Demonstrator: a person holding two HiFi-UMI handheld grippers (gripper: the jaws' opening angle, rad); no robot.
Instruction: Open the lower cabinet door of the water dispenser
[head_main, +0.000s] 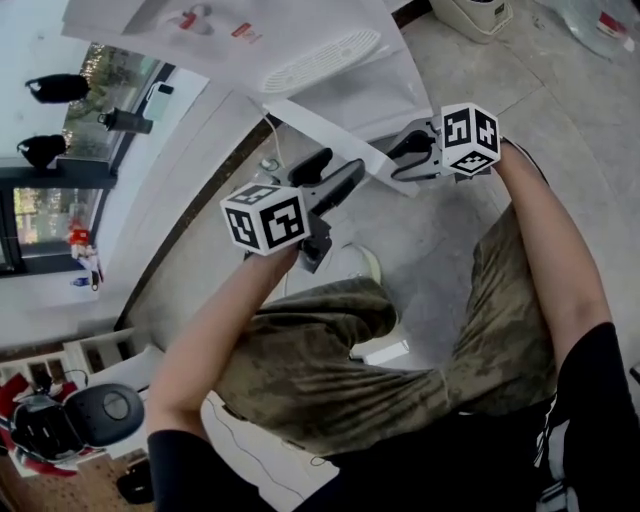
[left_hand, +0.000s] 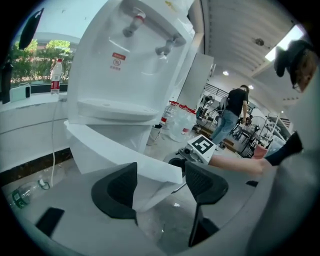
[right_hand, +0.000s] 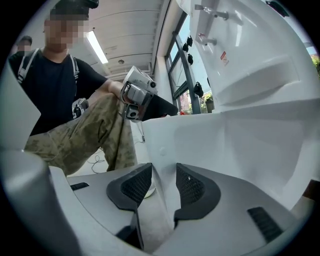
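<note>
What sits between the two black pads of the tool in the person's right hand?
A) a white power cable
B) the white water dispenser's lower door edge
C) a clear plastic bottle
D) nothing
B: the right gripper view shows the right gripper closed on the thin edge of the white lower cabinet door, swung out from the white water dispenser.
</note>
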